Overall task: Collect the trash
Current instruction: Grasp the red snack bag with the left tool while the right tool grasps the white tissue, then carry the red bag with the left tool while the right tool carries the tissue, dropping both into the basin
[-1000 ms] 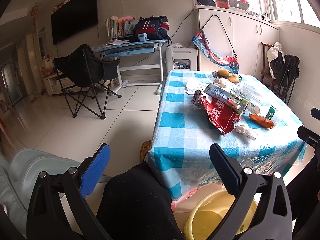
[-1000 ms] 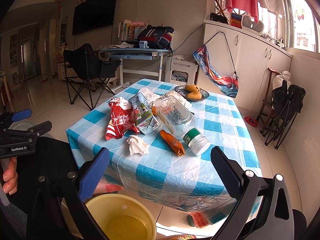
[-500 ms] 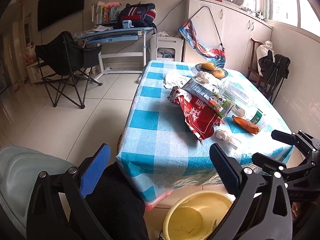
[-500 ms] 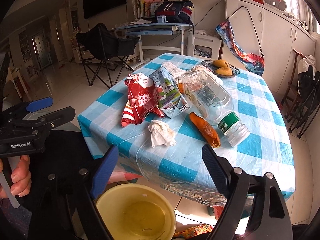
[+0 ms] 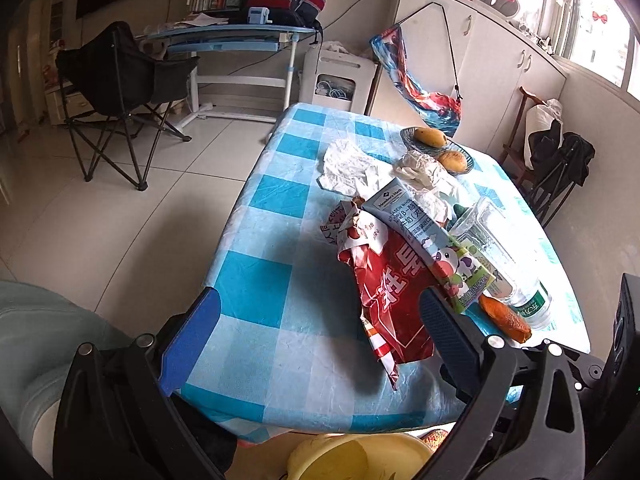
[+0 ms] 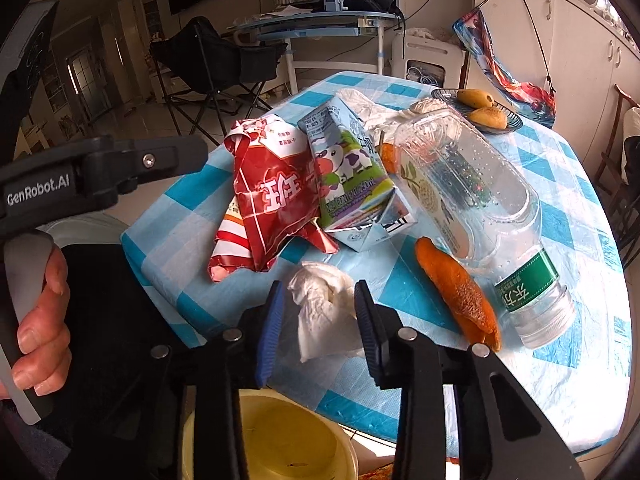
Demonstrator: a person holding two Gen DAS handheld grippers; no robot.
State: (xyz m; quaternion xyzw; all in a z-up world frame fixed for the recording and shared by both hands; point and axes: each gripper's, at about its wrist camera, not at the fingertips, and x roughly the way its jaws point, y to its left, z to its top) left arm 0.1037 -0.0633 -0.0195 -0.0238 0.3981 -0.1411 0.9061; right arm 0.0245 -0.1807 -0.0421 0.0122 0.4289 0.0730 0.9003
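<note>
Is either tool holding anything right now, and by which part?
Nothing is held yet. The right tool is closing around the crumpled white tissue, straddling its near end, pads not yet pressing. The left tool stands open above the blue checked tablecloth.

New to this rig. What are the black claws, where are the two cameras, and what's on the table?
There is no robot here: a person holds a two-finger gripper in each hand, and a fisheye camera on each looks forward along its fingers.

The left wrist view shows the left gripper, jaws wide and empty, above the checked tablecloth.

The right wrist view shows the right gripper, its jaws closing around a crumpled white tissue; the pads do not look pressed on it yet. At the left of that view, the person's hand holds the other gripper.

Also on the table: a red snack bag, a milk carton, a clear plastic bottle lying on its side and an orange peel. A yellow basin sits below the table edge.
</note>
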